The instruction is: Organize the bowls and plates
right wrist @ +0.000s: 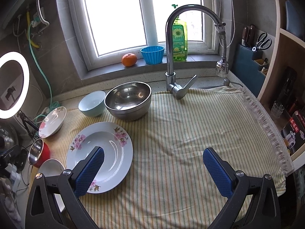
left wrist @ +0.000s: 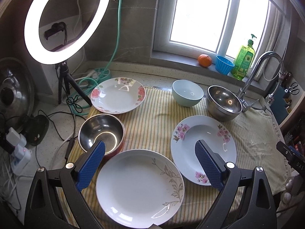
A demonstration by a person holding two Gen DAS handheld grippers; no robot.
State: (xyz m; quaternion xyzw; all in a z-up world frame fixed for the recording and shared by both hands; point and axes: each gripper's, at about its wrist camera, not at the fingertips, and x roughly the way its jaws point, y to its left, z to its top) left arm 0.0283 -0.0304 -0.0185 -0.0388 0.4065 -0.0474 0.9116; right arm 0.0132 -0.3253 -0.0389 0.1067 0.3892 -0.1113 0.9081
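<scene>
On the striped cloth (left wrist: 152, 126) lie three plates: a white plate with a grey leaf pattern (left wrist: 140, 188) nearest, a pink-flower plate (left wrist: 203, 149) to its right, and a red-rose plate (left wrist: 118, 95) at the back left. A red-sided steel bowl (left wrist: 102, 133) sits at the left, a pale green bowl (left wrist: 187, 92) and a large steel bowl (left wrist: 224, 102) at the back. My left gripper (left wrist: 150, 150) is open and empty above the leaf plate. My right gripper (right wrist: 153, 157) is open and empty above bare cloth (right wrist: 190, 133), with the pink-flower plate (right wrist: 103, 152) under its left finger.
A chrome faucet (right wrist: 171, 61) stands behind the cloth. The windowsill holds an orange (right wrist: 129, 59), a blue cup (right wrist: 152, 54) and a green soap bottle (right wrist: 180, 40). A ring light on a tripod (left wrist: 66, 19), cables and a pot lid (left wrist: 11, 91) crowd the left. A knife block (right wrist: 251, 57) and shelves stand right.
</scene>
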